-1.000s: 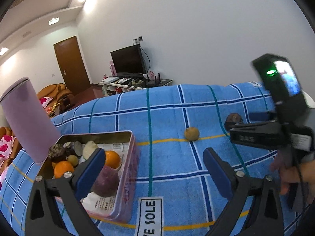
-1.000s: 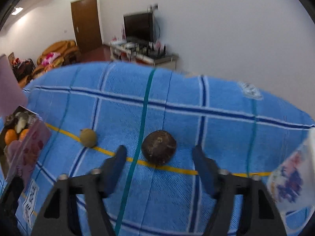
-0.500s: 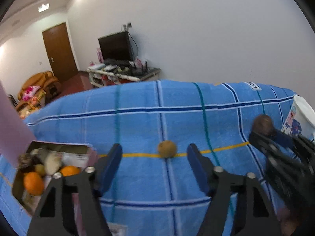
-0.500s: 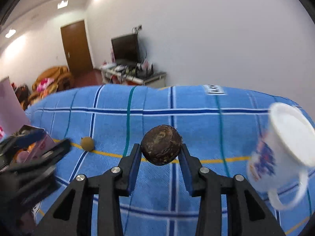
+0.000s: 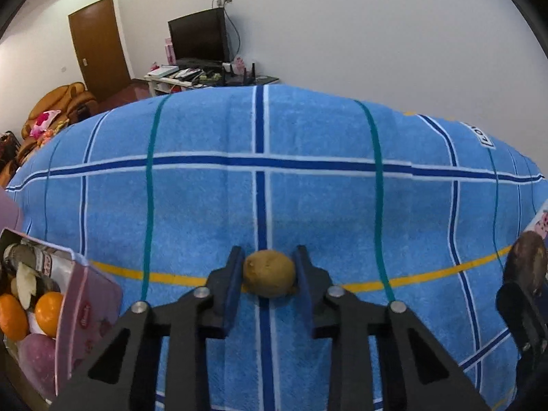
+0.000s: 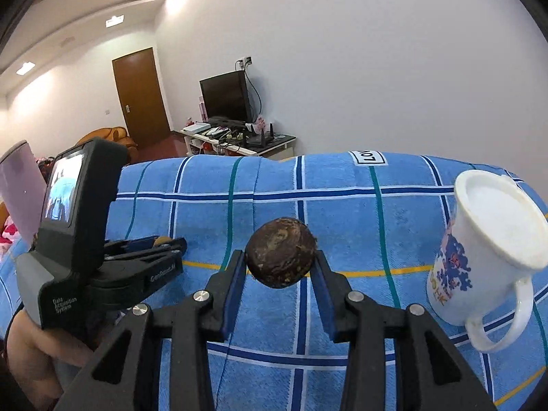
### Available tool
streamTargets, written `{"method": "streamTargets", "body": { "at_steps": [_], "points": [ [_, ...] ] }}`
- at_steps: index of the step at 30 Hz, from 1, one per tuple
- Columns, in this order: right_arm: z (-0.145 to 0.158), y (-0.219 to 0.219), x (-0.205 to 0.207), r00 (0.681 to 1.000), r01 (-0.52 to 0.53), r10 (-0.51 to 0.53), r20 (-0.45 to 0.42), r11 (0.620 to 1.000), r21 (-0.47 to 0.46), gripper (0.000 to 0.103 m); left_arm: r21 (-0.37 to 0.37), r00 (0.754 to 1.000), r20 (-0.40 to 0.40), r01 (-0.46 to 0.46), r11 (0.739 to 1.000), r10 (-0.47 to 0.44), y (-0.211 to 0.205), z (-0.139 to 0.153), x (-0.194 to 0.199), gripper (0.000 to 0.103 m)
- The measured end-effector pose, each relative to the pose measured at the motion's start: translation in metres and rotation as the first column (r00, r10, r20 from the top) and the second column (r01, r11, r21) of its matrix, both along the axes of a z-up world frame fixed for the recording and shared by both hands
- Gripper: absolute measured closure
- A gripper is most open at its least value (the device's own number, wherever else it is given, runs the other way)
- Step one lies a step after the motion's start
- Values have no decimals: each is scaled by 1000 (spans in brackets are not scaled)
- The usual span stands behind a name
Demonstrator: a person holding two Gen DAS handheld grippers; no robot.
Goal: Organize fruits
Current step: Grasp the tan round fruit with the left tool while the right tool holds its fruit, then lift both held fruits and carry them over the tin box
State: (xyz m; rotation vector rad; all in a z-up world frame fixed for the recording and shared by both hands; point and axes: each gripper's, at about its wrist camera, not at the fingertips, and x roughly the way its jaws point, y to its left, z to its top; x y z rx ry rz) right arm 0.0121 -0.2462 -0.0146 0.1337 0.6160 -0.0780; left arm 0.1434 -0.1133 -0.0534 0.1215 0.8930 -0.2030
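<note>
At the left the open tin (image 5: 85, 294) holds oranges, then the left gripper (image 5: 269, 274), jaws just closed, pinches the small tan fruit (image 5: 269, 273) on the blue towel (image 5: 308, 198), its long axis running jaw to jaw, while rightward the right gripper (image 6: 279, 267) clamps the roundish dark brown fruit (image 6: 281, 251) aloft, beside a white mug (image 6: 486, 250).

The pink rectangular tin of fruit (image 5: 85, 308) is cut off by the left wrist view's left edge, as is the tall mauve cylinder (image 5: 8, 210) behind it. The white printed ceramic mug (image 5: 541, 221) beyond the tin shows only a sliver at the right edge.
</note>
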Motion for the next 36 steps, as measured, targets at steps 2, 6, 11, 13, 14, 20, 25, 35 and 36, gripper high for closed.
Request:
{"method": "streamTargets", "body": {
  "at_steps": [2, 6, 11, 13, 14, 20, 25, 35, 36],
  "points": [
    [1, 1, 2, 1000, 3, -3, 0, 1000, -8, 62, -7, 1000, -1, 6, 1000, -6, 0, 1, 1, 73],
    [4, 7, -4, 999, 24, -23, 33, 999, -33, 62, -6, 999, 44, 1, 1000, -1, 3, 9, -8, 73],
    [9, 8, -17, 995, 51, -46, 91, 997, -52, 62, -5, 981, 192, 14, 1000, -13, 11, 28, -45, 73],
    [12, 8, -22, 992, 66, -59, 112, 996, -60, 62, 2, 974, 227, 12, 1000, -12, 14, 31, -59, 73],
    [14, 8, -24, 990, 70, -62, 127, 995, -66, 62, -1, 971, 240, 12, 1000, -11, 16, 33, -67, 73],
    [24, 23, -40, 975, 83, -53, 215, 987, -135, 62, -18, 956, 294, -4, 1000, 9, 36, 39, -99, 73],
    [28, 28, -49, 968, 94, -54, 246, 984, -154, 62, -22, 947, 322, -7, 1000, 14, 54, 45, -115, 73],
    [27, 41, -72, 969, 120, -82, 235, 981, -152, 62, -34, 924, 382, -23, 999, 34, 81, 51, -140, 73],
    [27, 44, -75, 969, 117, -79, 236, 981, -154, 62, -36, 921, 388, -22, 999, 34, 83, 52, -142, 73]
  ]
}}
